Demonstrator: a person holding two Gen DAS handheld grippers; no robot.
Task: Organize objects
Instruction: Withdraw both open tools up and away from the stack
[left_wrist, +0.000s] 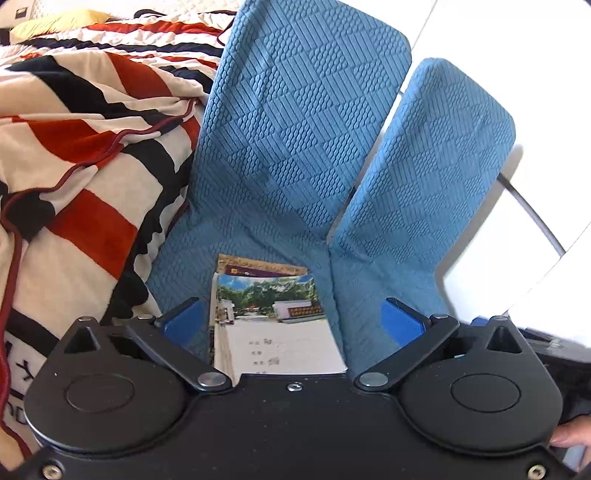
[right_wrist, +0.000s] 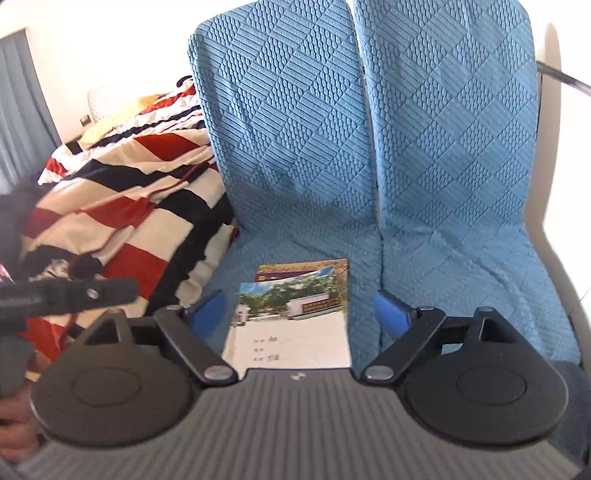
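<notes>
A small stack of paper booklets (right_wrist: 295, 314), the top one bearing a photo of trees, is lying on the blue quilted seat cover (right_wrist: 461, 240), near its left edge. Both the left gripper (left_wrist: 293, 325) and right gripper (right_wrist: 299, 314) are hovering wide open, gripping nothing. A red, white and navy striped blanket (left_wrist: 74, 166) is sprawling just beside it, white wall behind.

A home bedroom: striped blanket (left_wrist: 85, 147) on a bed, blue-covered chairs (right_wrist: 295, 147) alongside.

Illegible print on booklet (left_wrist: 275, 325)
</notes>
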